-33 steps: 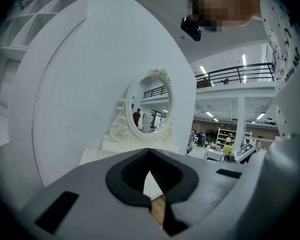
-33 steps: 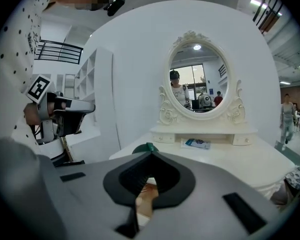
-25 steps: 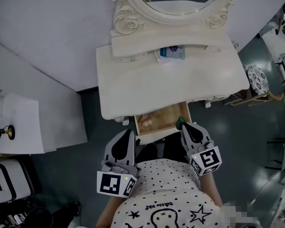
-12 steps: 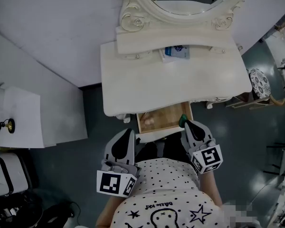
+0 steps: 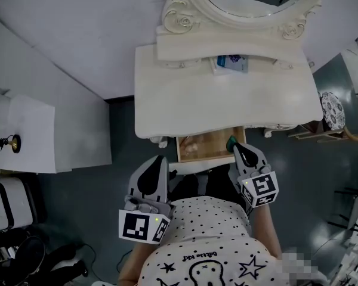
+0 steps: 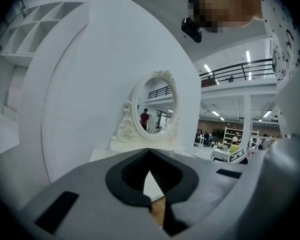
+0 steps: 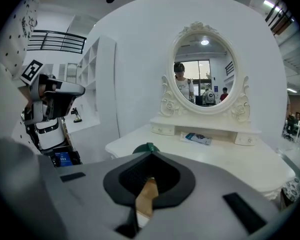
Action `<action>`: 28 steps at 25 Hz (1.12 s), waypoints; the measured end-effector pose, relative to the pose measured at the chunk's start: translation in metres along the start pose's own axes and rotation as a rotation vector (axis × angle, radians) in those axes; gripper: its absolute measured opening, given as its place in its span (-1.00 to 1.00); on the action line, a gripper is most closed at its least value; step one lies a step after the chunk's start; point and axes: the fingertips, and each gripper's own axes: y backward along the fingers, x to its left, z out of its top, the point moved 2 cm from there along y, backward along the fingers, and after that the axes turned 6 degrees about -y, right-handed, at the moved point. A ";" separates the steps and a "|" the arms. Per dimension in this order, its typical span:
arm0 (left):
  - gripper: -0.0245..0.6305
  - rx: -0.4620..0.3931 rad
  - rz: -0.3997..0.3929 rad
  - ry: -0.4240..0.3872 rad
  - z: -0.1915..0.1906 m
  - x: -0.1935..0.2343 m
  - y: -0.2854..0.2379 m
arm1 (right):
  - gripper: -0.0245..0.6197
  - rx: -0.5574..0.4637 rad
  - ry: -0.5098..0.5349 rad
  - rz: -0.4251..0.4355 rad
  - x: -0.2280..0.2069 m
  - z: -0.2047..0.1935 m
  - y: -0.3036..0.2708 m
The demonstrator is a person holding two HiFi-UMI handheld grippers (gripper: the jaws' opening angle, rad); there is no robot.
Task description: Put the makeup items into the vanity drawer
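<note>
At right gripper (image 5: 235,148) tip, green item (image 5: 230,141) (long axis unclear) toward vanity (image 5: 185,94).

The head view is dim and grey, evenly lit from above, with the pale vanity top (image 5: 227,100) brightest and faint glints on the dark floor (image 5: 322,183). Both gripper views are brighter under ceiling strip lights (image 6: 249,56), and fisheye bends them inside a black round border. Near each lens the jaws blur, as does the green item (image 7: 147,147) at the right gripper (image 7: 149,155) tip.
</note>
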 end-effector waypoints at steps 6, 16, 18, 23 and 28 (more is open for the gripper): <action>-0.93 -0.011 0.022 -0.023 0.005 0.003 -0.002 | -0.90 0.080 0.063 0.040 -0.005 -0.021 -0.026; -0.93 0.001 0.074 -0.014 0.004 0.001 -0.002 | -0.90 0.267 0.156 0.165 -0.007 -0.070 -0.076; -0.93 0.005 0.091 -0.009 0.003 0.001 -0.002 | -0.90 0.317 0.184 0.193 -0.008 -0.086 -0.087; -0.93 0.012 0.135 0.003 0.002 0.003 -0.001 | -0.90 0.418 0.267 0.262 -0.005 -0.112 -0.110; -0.93 0.026 0.169 0.009 0.000 0.007 -0.001 | -0.90 0.517 0.332 0.299 -0.015 -0.137 -0.133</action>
